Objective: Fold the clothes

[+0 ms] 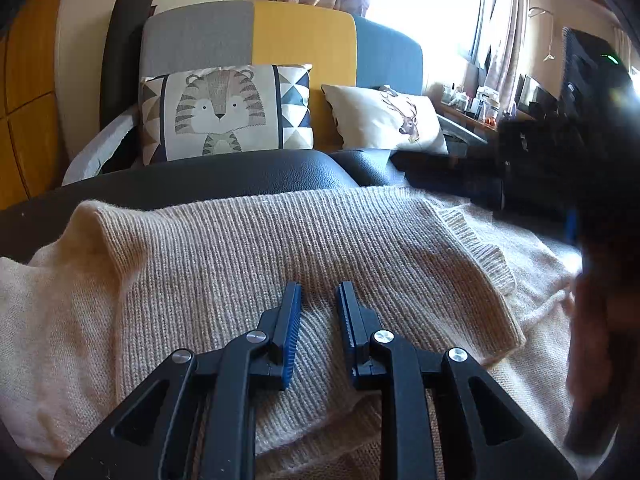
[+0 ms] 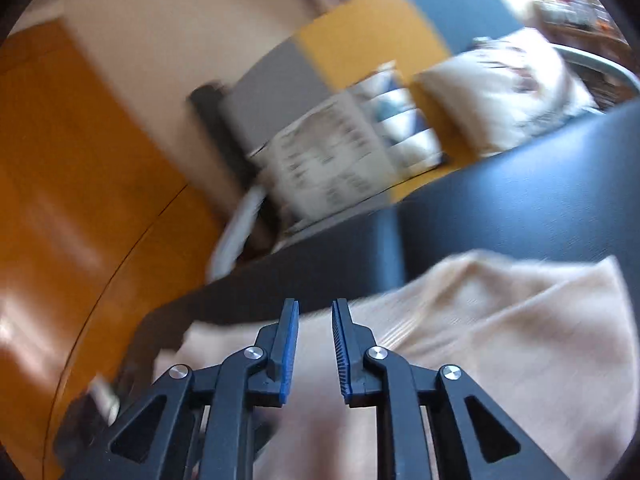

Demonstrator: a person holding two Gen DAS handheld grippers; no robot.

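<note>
**Two open claws over one beige sweater**

Both grippers hold nothing, jaws apart. The left gripper (image 1: 318,292) hangs low over the ribbed knit sweater (image 1: 280,248), which lies spread on the dark leather surface (image 1: 240,172) with a sleeve (image 1: 476,256) folded across its body; its long axis runs left to right, straight ahead of the claw. The right gripper (image 2: 314,308) (its view badly blurred) sits above the sweater's edge, so the left is nearer the fabric.
</note>
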